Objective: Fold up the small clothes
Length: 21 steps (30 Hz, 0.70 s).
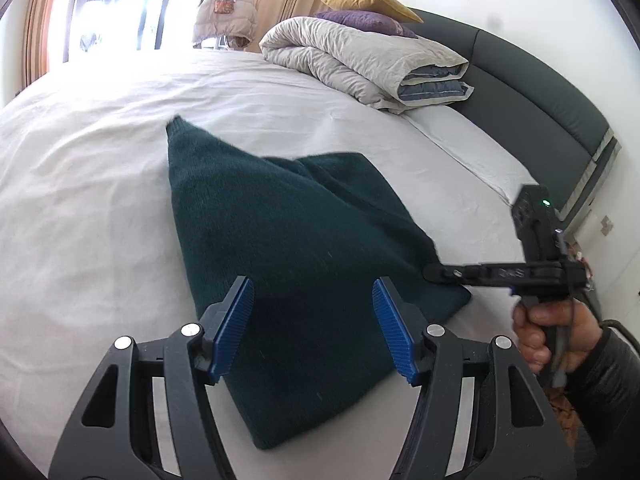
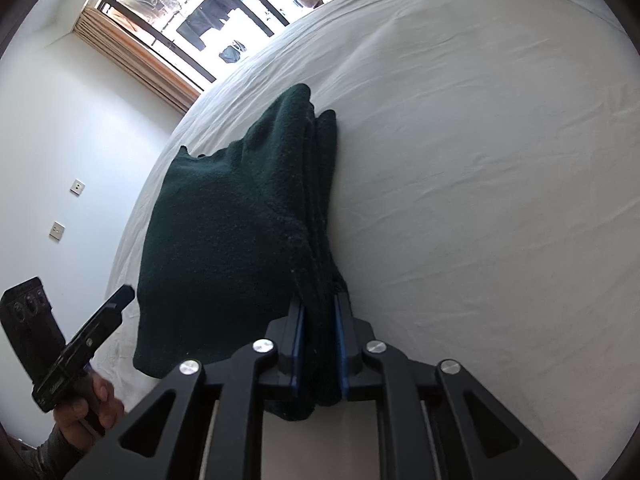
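Left hand-held gripper (image 1: 313,322) hovers wide and empty over the near edge of the dark green sweater (image 1: 280,232), part-folded on the bed (image 1: 100,160). Right hand-held gripper (image 2: 320,344) pinches its bunched right edge, likely to fold it over.

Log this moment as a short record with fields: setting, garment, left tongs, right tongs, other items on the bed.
setting: bed with white sheet
garment: dark green sweater, partly folded, lying on the sheet
left tongs: open above the sweater, nothing between the pads
right tongs: shut on the sweater's bunched edge
other items: folded duvet, purple and yellow pillows at the headboard
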{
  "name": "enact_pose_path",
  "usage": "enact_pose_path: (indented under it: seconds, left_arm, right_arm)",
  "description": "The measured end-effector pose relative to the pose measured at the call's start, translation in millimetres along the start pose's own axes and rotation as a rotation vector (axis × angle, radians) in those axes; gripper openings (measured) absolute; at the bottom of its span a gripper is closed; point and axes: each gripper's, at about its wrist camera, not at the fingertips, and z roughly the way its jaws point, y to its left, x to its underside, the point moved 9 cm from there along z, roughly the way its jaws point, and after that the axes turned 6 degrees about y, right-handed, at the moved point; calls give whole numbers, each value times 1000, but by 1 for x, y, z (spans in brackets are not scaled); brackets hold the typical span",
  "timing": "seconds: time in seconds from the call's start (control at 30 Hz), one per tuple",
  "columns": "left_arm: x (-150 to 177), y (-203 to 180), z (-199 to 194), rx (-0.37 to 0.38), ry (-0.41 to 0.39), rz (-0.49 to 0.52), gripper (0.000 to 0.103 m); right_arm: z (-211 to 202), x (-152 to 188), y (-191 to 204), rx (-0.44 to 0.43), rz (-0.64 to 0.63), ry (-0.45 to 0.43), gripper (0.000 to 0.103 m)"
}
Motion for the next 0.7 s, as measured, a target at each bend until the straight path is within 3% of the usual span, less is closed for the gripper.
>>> enact_pose_path:
  seconds: [0.03, 0.1, 0.2, 0.33, 0.43, 0.53, 0.6, 0.7]
  left_arm:
    - [-4, 3, 1, -6, -3, 3, 61]
    - [-15, 9, -1, -21, -20, 13, 61]
    - [-34, 19, 6, -60, -19, 50, 61]
    - [-52, 33, 34, -133, 57, 83, 61]
    - [-55, 53, 55, -182, 113, 42, 61]
    - [-51, 58, 65, -208, 142, 45, 61]
    - [-49, 59, 68, -223, 150, 55, 61]
    - [-46, 61, 73, -215, 155, 45, 62]
  right_arm:
    - [-3, 1, -3, 10, 11, -1, 44]
    - [-17, -4, -6, 35, 28, -25, 51]
    - [-41, -29, 0, 70, 21, -131, 52]
    - [-26, -67, 36, -26, 8, -122, 41]
    - [5, -100, 62, -89, -20, -119, 38]
    - [34, -120, 71, -163, 33, -89, 38]
    - [56, -126, 66, -123, 52, -55, 38]
    - [69, -122, 53, -65, 59, -34, 14]
